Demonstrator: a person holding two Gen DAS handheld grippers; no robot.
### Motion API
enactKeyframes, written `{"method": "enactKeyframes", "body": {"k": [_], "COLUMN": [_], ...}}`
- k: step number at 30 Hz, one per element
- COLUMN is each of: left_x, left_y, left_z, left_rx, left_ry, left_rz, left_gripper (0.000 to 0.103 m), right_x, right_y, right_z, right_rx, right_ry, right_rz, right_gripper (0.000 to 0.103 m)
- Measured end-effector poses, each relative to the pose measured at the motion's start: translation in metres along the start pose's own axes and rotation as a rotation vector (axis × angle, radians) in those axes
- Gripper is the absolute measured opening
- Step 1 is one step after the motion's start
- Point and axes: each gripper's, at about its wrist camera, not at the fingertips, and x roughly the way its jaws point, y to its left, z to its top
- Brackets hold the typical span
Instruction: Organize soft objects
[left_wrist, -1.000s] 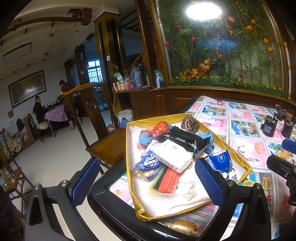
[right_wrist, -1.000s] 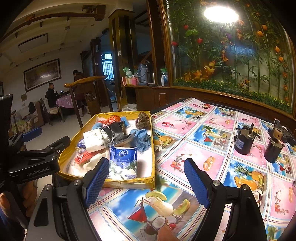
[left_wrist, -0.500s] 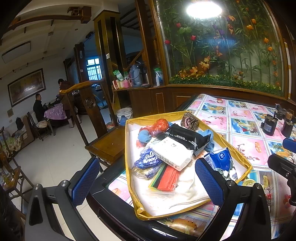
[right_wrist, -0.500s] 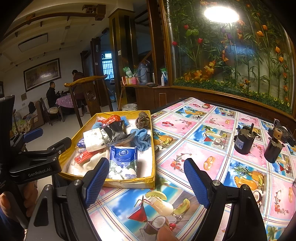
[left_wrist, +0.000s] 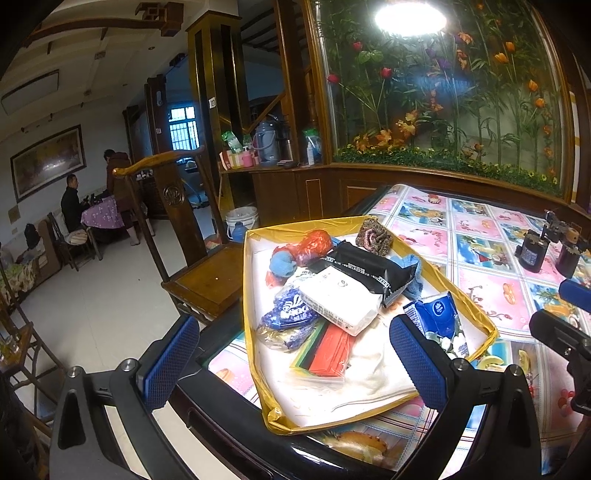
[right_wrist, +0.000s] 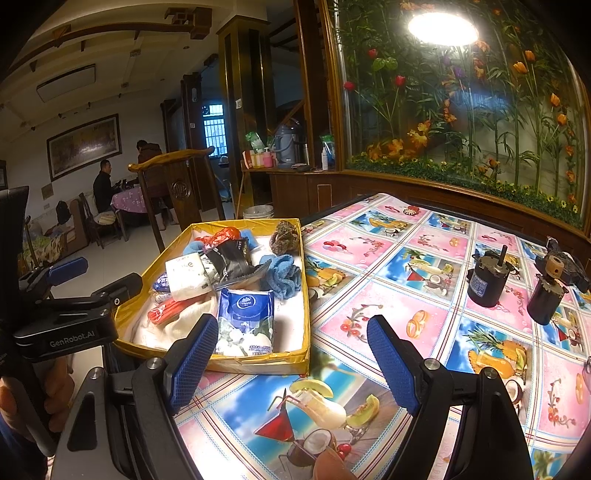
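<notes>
Right wrist: fingers (right_wrist: 293, 363) apart, empty, beside yellow box (right_wrist: 258, 363).

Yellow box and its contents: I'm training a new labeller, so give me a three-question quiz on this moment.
1. True or false: the right gripper holds the blue tissue pack.
2. Which lies on the black packet? A) white packet B) blue cloth C) red bag
3. Where do the two motors stand: inside the yellow box or outside it on the tablecloth?

Key: 1 false, both grippers are open and empty; 2 A; 3 outside, on the tablecloth.
</notes>
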Motion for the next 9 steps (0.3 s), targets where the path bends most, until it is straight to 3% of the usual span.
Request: {"method": "enactKeyframes", "body": {"k": [9], "left_x": [-0.0087], "left_y": [-0.0007], "left_z": [0.0015], "left_rx": [-0.012], "left_ry": [-0.023], "left_rz": [-0.046], "left_gripper": [0.103], "right_x": [-0.0001], "right_y": [-0.0004], "right_z": [-0.0006], "right_rx": [0.001], "right_ry": [0.001], "right_rz": [-0.001], "right_gripper": [0.087]}}
